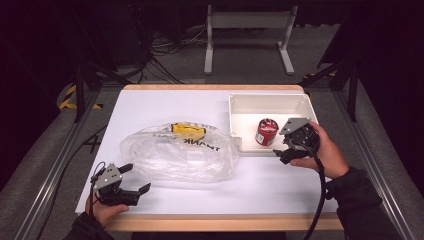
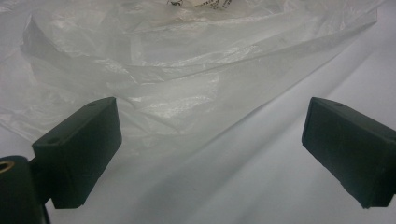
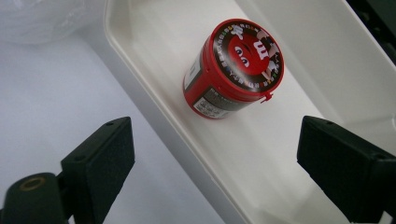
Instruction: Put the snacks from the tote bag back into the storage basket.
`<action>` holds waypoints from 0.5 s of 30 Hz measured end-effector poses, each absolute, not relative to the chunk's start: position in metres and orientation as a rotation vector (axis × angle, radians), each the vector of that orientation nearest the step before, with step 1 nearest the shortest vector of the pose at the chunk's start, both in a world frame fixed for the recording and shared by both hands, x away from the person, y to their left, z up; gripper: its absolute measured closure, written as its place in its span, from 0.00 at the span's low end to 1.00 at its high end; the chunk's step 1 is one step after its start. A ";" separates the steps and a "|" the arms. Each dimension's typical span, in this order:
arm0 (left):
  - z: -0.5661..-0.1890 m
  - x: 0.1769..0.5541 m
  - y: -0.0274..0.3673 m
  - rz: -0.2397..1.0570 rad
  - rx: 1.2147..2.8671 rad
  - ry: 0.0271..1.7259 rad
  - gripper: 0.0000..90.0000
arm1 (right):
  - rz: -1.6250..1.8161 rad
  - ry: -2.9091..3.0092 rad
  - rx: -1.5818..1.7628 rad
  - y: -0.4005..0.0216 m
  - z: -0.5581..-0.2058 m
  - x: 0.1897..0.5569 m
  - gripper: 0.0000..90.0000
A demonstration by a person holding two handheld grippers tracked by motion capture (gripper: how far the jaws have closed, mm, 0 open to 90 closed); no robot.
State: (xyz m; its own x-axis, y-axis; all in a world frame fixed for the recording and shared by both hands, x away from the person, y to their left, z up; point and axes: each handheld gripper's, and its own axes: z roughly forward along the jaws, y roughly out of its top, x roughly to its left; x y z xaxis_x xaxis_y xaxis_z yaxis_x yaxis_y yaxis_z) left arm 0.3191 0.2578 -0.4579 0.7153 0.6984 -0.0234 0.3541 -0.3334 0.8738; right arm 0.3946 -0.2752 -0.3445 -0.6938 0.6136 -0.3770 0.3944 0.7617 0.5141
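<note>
Small round red candy tub [image 3: 233, 67] with a printed lid, upright inside the shallow white plastic tray [image 1: 240, 102] at the far right of the white table [image 1: 150, 102]. Right gripper [image 1: 290, 147] held just beside the tray's near edge, fingers [image 3: 100, 165] spread wide, grasping nothing. Left gripper [image 1: 136, 178] near the table's front left, fingers [image 2: 79, 149] likewise released, just short of the crumpled clear plastic bag [image 1: 180, 152]

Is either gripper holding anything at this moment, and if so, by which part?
Nothing is held. The left gripper is open just short of the plastic bag; the right gripper is open, above the white tray, short of the red tub.
</note>
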 end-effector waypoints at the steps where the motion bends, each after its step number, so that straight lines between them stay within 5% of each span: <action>1: -0.458 0.319 0.258 0.448 1.949 0.808 0.07 | 0.544 2.416 0.755 -0.276 -0.346 0.393 0.12; 15: -0.458 0.319 0.257 0.451 1.953 0.807 0.06 | 0.609 2.385 0.770 -0.301 -0.379 0.366 0.12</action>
State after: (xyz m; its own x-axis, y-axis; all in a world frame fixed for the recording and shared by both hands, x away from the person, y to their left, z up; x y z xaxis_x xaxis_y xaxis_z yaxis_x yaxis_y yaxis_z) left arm 0.3190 0.2574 -0.4578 0.7150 0.6990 -0.0170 0.3519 -0.3388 0.8725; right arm 0.3656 -0.3006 -0.3792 -0.6812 0.6356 -0.3633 0.3835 0.7325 0.5625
